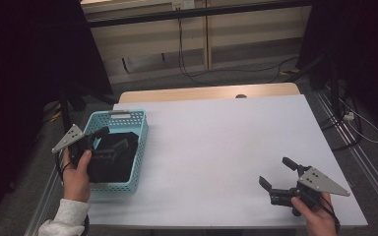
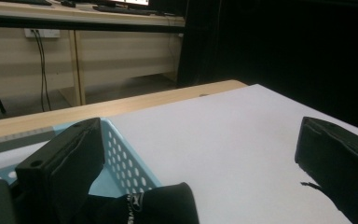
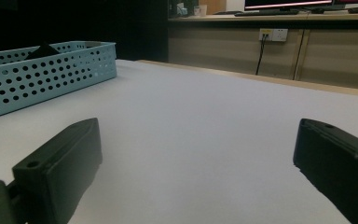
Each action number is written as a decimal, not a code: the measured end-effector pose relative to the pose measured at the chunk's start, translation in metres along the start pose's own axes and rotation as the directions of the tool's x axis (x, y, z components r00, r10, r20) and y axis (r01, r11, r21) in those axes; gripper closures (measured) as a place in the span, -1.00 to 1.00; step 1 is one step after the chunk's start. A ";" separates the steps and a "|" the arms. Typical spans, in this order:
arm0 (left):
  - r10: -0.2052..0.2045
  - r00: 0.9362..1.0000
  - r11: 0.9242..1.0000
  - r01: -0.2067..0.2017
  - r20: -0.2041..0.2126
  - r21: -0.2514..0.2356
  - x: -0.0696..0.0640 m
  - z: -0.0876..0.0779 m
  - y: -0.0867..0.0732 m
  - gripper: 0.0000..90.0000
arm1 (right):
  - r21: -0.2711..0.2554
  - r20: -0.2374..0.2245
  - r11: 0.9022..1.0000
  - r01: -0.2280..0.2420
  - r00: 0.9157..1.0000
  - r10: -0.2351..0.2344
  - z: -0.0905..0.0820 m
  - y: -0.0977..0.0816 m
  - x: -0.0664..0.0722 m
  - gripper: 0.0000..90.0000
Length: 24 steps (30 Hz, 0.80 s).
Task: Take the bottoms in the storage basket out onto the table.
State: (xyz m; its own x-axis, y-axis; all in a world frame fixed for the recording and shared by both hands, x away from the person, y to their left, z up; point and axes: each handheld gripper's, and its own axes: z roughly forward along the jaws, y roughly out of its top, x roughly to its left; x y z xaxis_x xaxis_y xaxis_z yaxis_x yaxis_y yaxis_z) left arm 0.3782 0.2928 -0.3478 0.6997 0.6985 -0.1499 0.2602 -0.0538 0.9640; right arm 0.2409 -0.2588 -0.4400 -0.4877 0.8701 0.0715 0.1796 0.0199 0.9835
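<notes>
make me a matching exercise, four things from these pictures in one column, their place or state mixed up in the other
Things:
1. blue basket
2. black cloth
3. left claw
4. right claw

Places or states:
A. open, low over the bare white table
B. lying inside the basket
C. open, above the basket
D. standing at the table's left edge

Pairs: 1-D, 2-B, 3-C, 4-A

Dim room, bright white table [image 1: 216, 147] (near fingers blurred).
</notes>
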 end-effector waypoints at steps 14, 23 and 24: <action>0.048 0.999 0.996 -0.047 -0.012 0.075 0.021 0.015 0.000 -0.96 | 0.004 -0.011 1.000 0.006 1.000 -0.006 0.000 0.000 0.000 -0.99; 0.063 0.997 0.986 -0.055 -0.042 0.159 0.040 0.023 -0.007 -0.96 | 0.005 -0.013 1.000 0.008 1.000 -0.008 0.000 0.000 0.000 -0.99; 0.065 0.997 0.984 -0.057 -0.042 0.167 0.042 0.024 -0.008 -0.95 | 0.004 -0.014 1.000 0.009 1.000 -0.008 0.000 0.000 0.000 -0.99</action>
State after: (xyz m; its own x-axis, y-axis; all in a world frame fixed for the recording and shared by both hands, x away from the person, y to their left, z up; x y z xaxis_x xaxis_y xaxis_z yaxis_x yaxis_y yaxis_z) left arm 0.4215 0.3051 -0.3667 0.6867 0.7228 -0.0774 0.3272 -0.2122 0.9208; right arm 0.2412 -0.2590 -0.4402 -0.5009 0.8630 0.0654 0.1790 0.0294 0.9834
